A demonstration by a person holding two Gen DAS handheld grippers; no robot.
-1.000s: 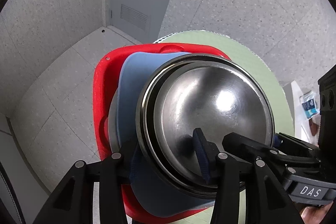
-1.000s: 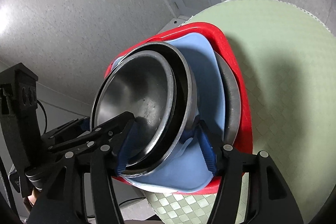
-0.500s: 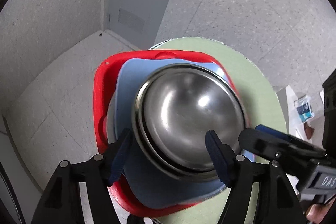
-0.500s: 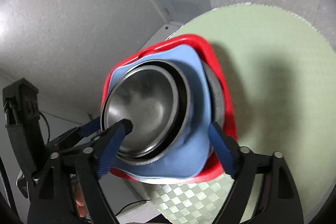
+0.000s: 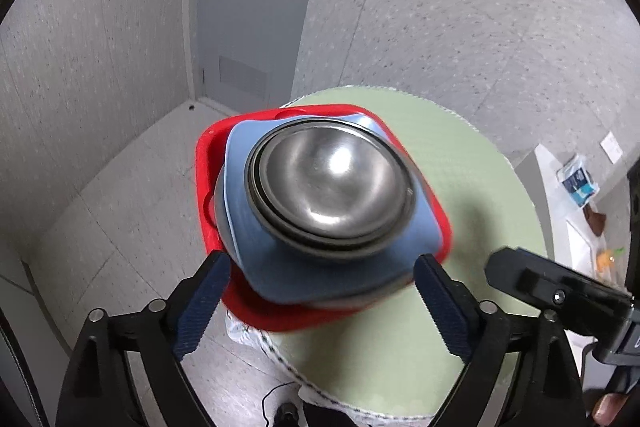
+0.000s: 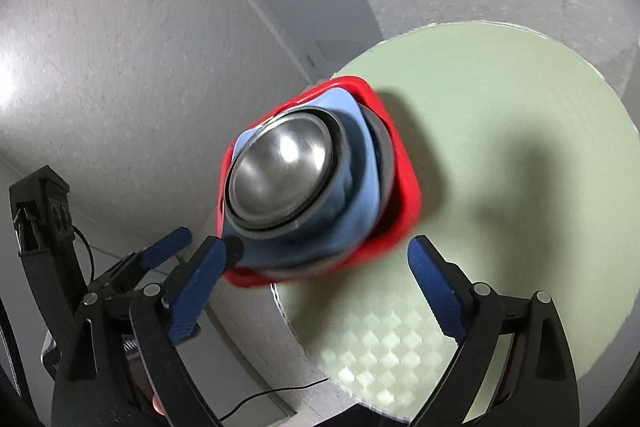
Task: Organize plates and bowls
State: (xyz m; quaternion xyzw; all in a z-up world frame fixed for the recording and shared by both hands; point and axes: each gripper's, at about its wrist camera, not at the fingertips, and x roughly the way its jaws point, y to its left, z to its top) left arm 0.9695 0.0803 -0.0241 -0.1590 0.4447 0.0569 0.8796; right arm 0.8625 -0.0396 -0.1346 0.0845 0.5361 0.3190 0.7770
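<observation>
— On the green counter, near its edge, what sits there?
— One stack: steel bowls nested in a blue plate on a red tray.
— And each hand-held gripper?
— Left hand-held gripper and right hand-held gripper are both opening, jaws spread wide, nothing between the pads, clear of the stack.

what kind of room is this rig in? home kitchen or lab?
Probably a lab or office room, not a home kitchen: a plain grey door with a lever handle and a vent, speckled walls and a tiled floor. The dishes sit stacked on a round table with a green cloth.
</observation>
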